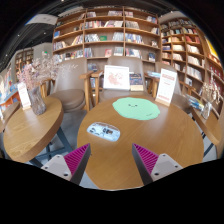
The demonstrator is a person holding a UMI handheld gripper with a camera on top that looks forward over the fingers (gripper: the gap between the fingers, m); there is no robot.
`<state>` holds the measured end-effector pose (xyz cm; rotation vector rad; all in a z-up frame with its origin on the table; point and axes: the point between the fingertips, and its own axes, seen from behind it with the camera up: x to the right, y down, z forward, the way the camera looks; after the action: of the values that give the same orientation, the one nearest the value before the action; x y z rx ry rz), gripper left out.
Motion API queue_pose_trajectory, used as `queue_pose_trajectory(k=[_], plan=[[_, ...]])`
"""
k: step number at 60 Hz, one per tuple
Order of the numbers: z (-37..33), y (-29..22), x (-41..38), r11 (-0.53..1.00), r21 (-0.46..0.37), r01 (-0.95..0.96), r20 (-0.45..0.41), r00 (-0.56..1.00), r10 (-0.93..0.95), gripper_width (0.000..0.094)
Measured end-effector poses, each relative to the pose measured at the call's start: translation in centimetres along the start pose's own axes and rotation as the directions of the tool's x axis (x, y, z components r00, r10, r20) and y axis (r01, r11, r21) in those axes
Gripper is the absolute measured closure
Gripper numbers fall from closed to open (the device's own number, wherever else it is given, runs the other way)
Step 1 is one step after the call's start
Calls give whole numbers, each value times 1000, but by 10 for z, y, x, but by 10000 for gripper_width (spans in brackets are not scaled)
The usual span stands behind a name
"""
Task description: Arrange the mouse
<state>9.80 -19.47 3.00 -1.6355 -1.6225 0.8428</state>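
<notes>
While the tool (112, 160) hangs above the near rim of the round wooden surface (150, 135), its two fingers are spread wide with nothing between them, the pink pads (75, 158) facing each other across bare wood. Now, where's the mouse? My best guess is the small pale object (103, 131) lying just ahead of the left finger, though it's too small to be sure what it is. Take the green mat (137, 108) as our landmark: that pale thing lies on the near side of the mat, well apart from it and off to its left, while a display card (117, 77) stands just behind the mat and a second sign (166, 85) stands to the mat's right. Bookshelves (120, 30) fill the wall far beyond, and another round table (25, 128) sits away to the mat's left. To do this step well, I'd say swing the open fingers left so they straddle the pale object squarely, come down low and level, and close only once both pads flank its sides; it looks flat, so a shallow grip could slip. As for pose, the tool is held high and tipped slightly downward, aimed past the pale object toward the mat, roughly centred on the surface.
</notes>
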Motion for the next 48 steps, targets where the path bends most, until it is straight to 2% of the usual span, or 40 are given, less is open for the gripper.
queue_pose_trajectory(k=[25,48], plan=[[73,0,1,994,-105,17,-7,1000,-17,85],[121,-29,-3,995,-104,3,18,1000,-1,84]])
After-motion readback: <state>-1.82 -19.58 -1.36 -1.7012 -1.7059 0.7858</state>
